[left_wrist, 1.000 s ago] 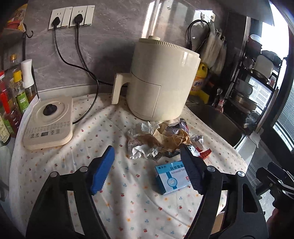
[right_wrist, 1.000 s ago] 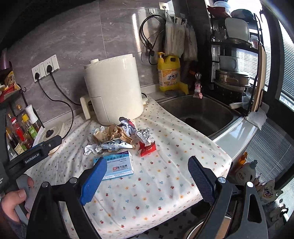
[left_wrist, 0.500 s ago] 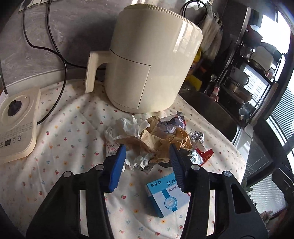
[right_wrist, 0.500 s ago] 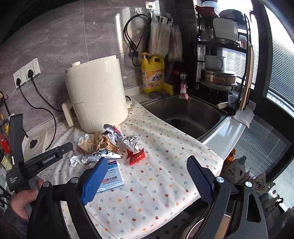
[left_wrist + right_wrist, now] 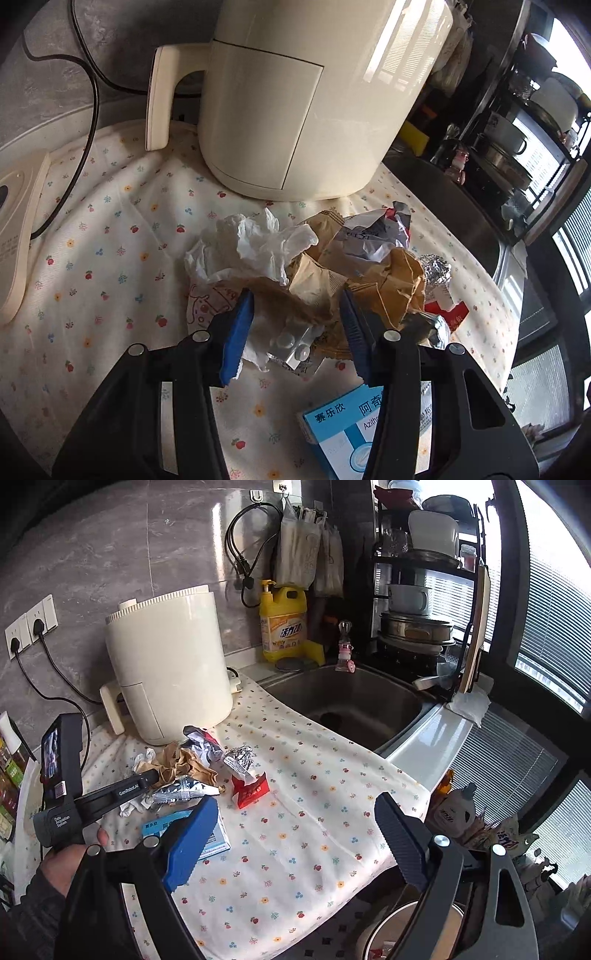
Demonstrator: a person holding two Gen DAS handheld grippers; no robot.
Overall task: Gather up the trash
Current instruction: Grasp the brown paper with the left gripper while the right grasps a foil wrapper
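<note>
A soft matt floral cloth covers the tabletop, carrying crumpled brown paper, white tissue, a crinkled shiny foil ball and a smooth printed cardboard box. The cream air fryer is glossy plastic, and the sink is dull brushed metal

Grey marble-look wall behind a steel sink; daylight enters through window blinds.
</note>
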